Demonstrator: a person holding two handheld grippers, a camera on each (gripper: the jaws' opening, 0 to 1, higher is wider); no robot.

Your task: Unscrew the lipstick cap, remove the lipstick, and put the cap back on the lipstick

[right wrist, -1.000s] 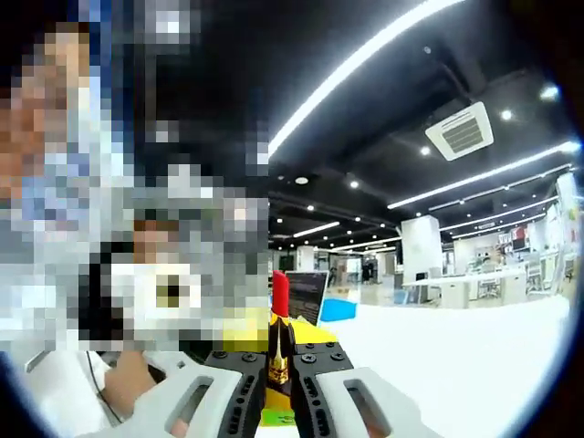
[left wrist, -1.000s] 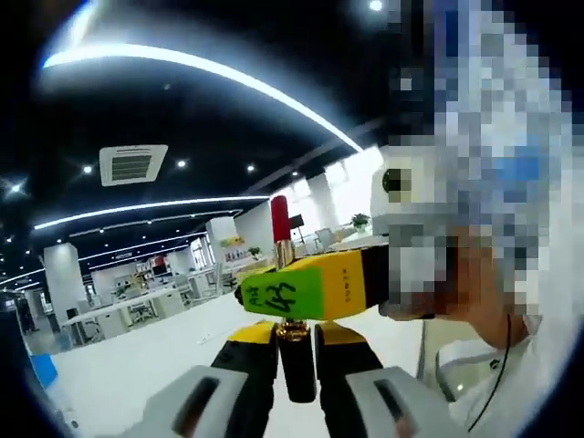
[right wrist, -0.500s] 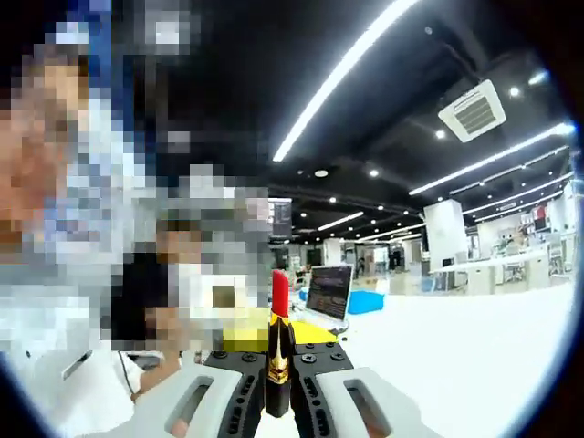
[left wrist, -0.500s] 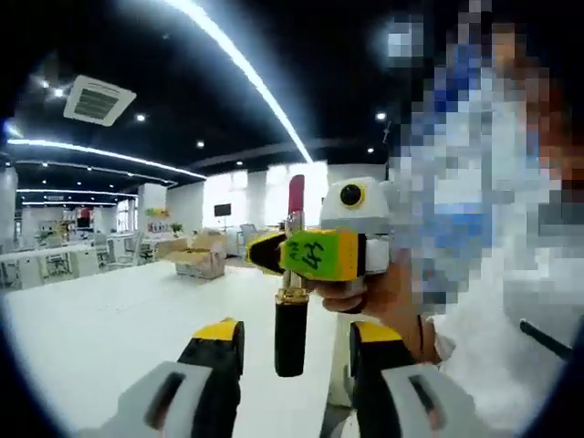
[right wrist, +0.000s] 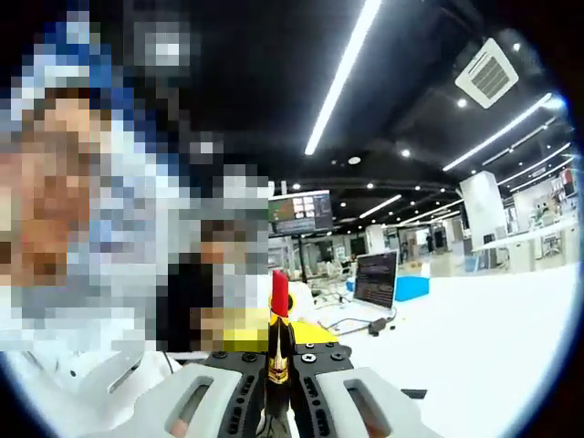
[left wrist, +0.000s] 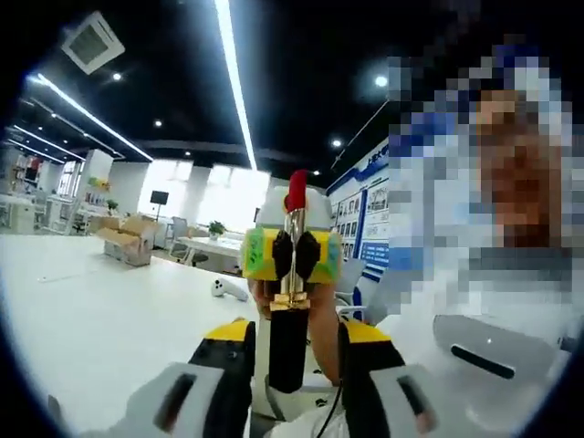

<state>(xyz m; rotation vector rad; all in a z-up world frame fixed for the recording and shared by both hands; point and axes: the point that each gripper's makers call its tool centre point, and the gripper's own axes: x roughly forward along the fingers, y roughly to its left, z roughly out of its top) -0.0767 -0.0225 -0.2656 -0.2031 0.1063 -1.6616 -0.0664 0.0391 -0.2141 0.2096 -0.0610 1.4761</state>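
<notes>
The lipstick stands upright with its red tip (left wrist: 297, 190) exposed, a gold band and a black base (left wrist: 287, 351). My right gripper (left wrist: 292, 255), with yellow-green jaws, is shut on the gold band. My left gripper (left wrist: 297, 360) is open, and its yellow-tipped jaws stand on either side of the black base with small gaps. In the right gripper view the lipstick (right wrist: 279, 315) rises from between my right gripper (right wrist: 278, 365), whose jaws are shut on it. Yellow parts of the left gripper (right wrist: 242, 333) show just behind.
A white table (left wrist: 82, 310) spreads out below, with a small white device (left wrist: 224, 289) and cardboard boxes (left wrist: 128, 246) on it. An open laptop (right wrist: 376, 276) sits on the table (right wrist: 493, 338). A person in white clothing (left wrist: 493, 347) stands close behind the grippers.
My left gripper was shut on the lipstick's black base a second ago and has since opened. The right gripper has kept its hold. Both views have swung round the room.
</notes>
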